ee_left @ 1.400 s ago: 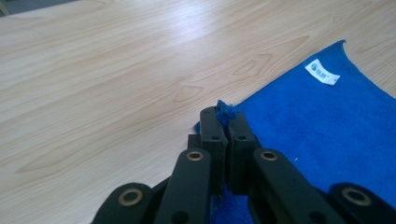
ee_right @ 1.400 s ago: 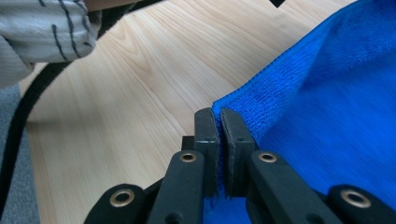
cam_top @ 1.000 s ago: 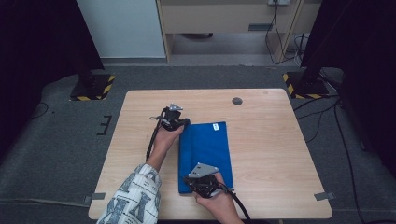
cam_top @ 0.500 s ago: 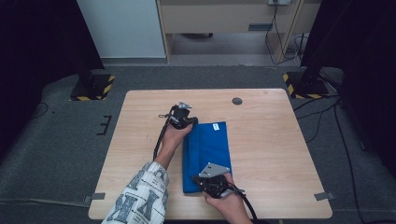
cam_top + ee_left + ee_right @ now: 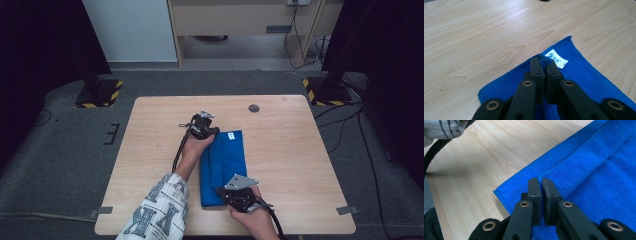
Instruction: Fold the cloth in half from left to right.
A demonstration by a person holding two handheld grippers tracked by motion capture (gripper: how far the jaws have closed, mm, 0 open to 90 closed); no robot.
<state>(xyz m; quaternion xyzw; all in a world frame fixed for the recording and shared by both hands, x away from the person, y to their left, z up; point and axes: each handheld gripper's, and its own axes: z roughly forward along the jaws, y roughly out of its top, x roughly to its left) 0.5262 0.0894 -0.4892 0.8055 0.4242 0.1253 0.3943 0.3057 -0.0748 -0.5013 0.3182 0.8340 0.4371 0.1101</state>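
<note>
Both grippers are clamped on the blue cloth (image 5: pixel 224 167) lying on the table (image 5: pixel 300 150), the left gripper (image 5: pixel 543 65) pinching the far edge beside its white label (image 5: pixel 557 59) and the right gripper (image 5: pixel 540 185) the near edge, apparently to fold it over lengthwise.

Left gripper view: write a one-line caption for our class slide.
Closed tongs pinch an edge of a blue microfibre cloth beside its white label on a wooden table.

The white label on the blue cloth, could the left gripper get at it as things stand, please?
Probably not yet: the left gripper is shut on the blue cloth beside the white label; it would have to let go first.
</note>
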